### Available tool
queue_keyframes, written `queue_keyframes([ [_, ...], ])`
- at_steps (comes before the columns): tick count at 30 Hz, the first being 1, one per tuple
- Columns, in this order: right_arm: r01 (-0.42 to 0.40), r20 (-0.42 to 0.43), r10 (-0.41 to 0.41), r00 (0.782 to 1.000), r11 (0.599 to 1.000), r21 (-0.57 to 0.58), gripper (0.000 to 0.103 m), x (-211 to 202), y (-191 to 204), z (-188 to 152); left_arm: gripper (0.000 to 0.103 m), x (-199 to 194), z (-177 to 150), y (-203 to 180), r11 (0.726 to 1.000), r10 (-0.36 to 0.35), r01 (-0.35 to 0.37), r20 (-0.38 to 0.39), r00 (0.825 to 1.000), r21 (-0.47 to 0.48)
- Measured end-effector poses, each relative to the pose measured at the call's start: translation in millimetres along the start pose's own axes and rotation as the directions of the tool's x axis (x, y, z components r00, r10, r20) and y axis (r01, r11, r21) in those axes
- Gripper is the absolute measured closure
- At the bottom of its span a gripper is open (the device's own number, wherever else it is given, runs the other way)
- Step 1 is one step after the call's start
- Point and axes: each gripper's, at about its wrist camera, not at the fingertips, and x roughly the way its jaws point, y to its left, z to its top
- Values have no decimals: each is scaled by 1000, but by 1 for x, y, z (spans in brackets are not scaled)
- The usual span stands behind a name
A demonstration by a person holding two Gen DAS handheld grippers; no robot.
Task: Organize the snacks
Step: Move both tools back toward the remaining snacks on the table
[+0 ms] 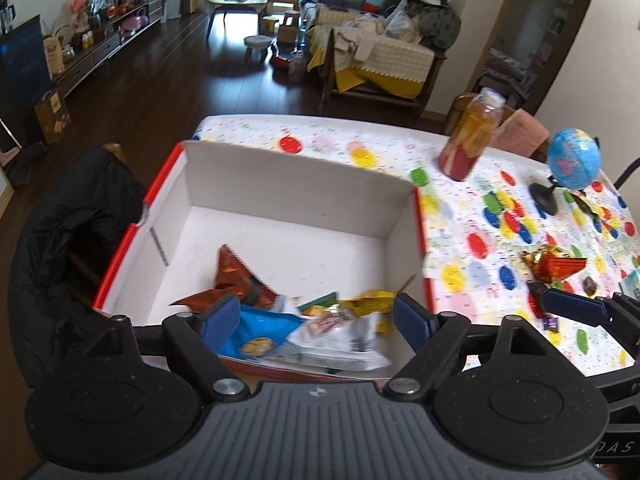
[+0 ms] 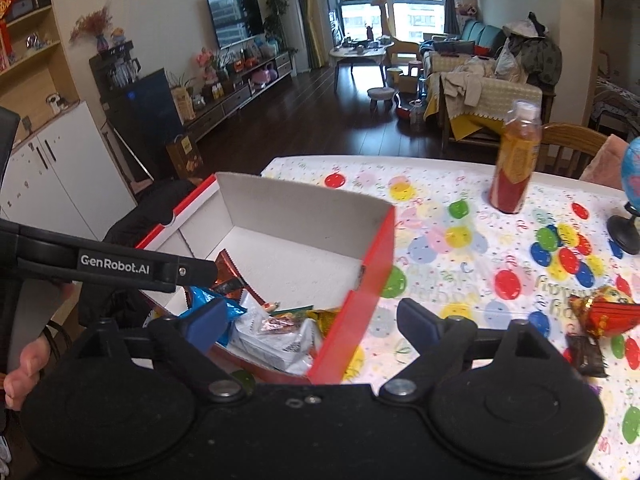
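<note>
1. Hovering above the near end of the box (image 1: 288,184), the left tongs (image 1: 316,320) are spread wide with nothing between their blue pads.
2. Inside the white box with red outer walls, a heap of snack packets lies at the near end: a blue packet (image 1: 256,336), a white packet (image 1: 340,340), a yellow packet (image 1: 372,304) and an orange-brown packet (image 1: 236,276) toward the middle.
3. The right tongs (image 2: 312,320) are also spread and hold nothing; their left pad sits over the box's near corner, their right pad over the tabletop (image 2: 440,216) just outside the red wall.
4. A red-and-gold snack (image 2: 604,312) lies on the balloon-print cloth to the right of the box, with a dark brown bar (image 2: 586,354) touching it on the near side.
5. Farther back on the tabletop stand a bottle (image 2: 516,164) of orange and red contents and, to its right, a small globe (image 1: 574,160) on a black stand.
</note>
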Motion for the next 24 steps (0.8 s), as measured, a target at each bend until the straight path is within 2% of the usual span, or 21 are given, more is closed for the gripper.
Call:
queue_keyframes([
  [4, 26, 23, -27, 999, 1000, 15, 1, -18, -19, -5, 17, -5, -2, -23, 999, -32, 32, 6, 999, 9],
  [11, 61, 59, -65, 996, 996, 60, 0, -51, -67, -17, 3, -5, -5, -76, 995, -99, 99, 11, 995, 27],
  [18, 122, 94, -131, 987, 988, 97, 0, -79, -122, -33, 2, 5, -12, -142, 987, -146, 145, 8, 989, 73],
  [24, 153, 88, -167, 982, 977, 149, 0, -96, -177, -47, 2, 22, -17, -200, 981, -161, 160, -1, 987, 111],
])
